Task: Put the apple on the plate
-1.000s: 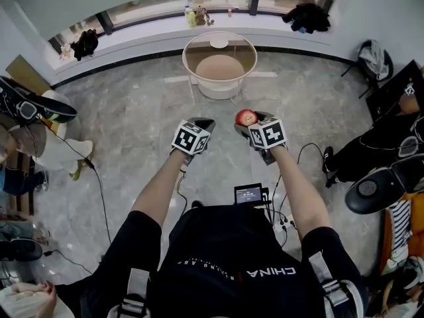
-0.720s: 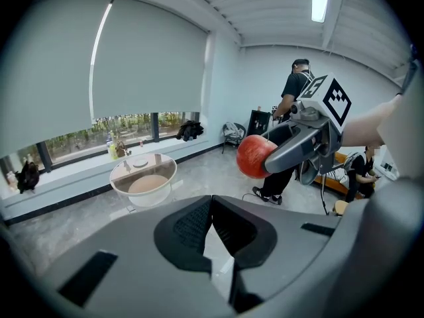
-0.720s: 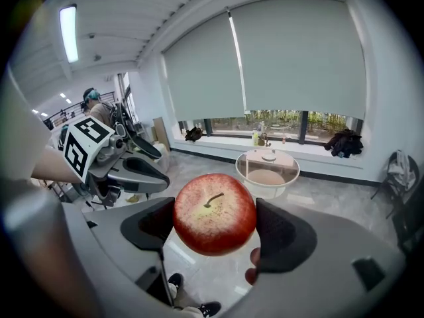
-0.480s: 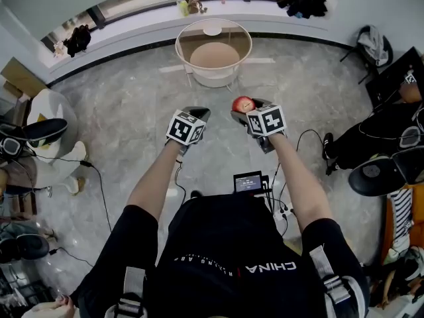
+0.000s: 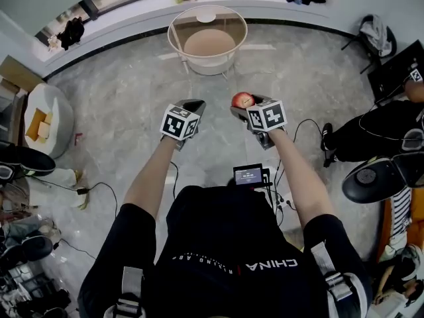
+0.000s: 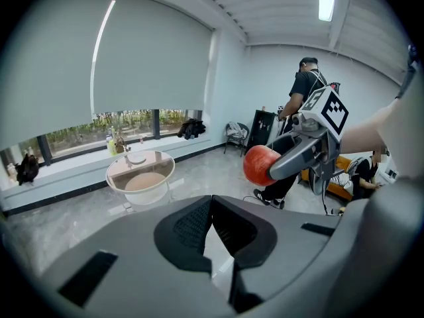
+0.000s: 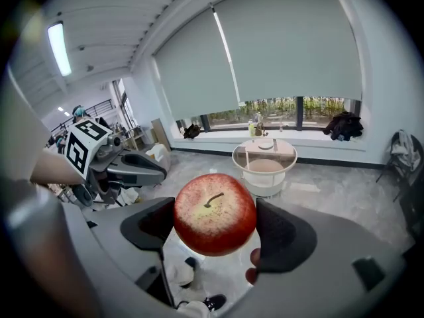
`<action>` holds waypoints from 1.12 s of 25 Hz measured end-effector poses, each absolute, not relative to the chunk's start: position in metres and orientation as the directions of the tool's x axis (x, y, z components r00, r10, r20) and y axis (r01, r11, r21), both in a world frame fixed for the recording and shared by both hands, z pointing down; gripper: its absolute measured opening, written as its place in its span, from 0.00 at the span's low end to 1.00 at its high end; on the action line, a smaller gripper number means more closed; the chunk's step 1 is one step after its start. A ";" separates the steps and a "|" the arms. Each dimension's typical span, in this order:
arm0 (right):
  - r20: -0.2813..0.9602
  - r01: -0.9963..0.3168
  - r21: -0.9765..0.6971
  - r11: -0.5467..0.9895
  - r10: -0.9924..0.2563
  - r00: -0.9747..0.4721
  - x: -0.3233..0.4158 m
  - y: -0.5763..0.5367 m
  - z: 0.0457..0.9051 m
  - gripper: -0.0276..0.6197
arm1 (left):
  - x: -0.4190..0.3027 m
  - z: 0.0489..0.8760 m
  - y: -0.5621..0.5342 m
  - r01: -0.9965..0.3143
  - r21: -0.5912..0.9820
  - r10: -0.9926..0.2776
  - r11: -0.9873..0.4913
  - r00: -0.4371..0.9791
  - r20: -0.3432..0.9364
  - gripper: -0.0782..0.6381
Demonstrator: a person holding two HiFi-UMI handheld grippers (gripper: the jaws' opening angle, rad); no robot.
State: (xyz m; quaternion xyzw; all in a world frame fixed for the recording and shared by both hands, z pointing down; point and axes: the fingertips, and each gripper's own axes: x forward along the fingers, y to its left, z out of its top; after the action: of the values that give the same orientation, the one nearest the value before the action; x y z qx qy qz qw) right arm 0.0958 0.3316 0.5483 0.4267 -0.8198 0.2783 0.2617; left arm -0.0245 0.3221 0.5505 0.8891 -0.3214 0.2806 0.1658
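A red apple (image 5: pixel 242 100) (image 7: pixel 214 214) sits clamped between the jaws of my right gripper (image 5: pixel 242 106) (image 7: pixel 215 222), held in the air above the floor. To its left my left gripper (image 5: pixel 191 106) (image 6: pixel 212 204) is shut on nothing, and its view shows the apple (image 6: pixel 260 165) off to the right. Ahead stands a round glass-topped table (image 5: pixel 169 36) (image 6: pixel 114 166) (image 7: pixel 241 153) with a small white plate (image 5: pixel 206 18) (image 6: pixel 136 158) (image 7: pixel 266 146) on its far side. Both grippers are well short of the table.
Grey marble floor with cables (image 5: pixel 99 189) trailing left and right. A black chair (image 5: pixel 376 179) and a seated person (image 5: pixel 374 130) are at the right, and a white seat (image 5: pixel 41 120) at the left. Behind the table runs a window ledge (image 5: pixel 132 13) with bottles and clothes.
The table and ledge have slid up and slightly left in the head view. Both grippers keep their pose, the apple still held in the right one.
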 end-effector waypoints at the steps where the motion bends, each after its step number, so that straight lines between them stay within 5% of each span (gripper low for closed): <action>1: 0.672 -0.846 -0.240 0.477 -0.547 -0.499 0.096 0.328 0.554 0.67 | -0.024 0.557 0.318 -0.665 0.117 -0.473 -0.738 0.633 0.613 0.13; 28: 0.686 -0.888 -0.277 0.367 -0.572 -0.450 0.003 -0.051 0.568 0.67 | -0.120 0.597 -0.075 -0.633 0.129 -0.436 -0.763 0.652 0.620 0.13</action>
State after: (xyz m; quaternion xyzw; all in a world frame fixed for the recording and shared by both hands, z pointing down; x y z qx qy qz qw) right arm 0.0031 -0.0512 0.5683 0.4626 -0.7889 0.3204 0.2470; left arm -0.1197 -0.0755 0.5971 0.8930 -0.2993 0.2902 0.1694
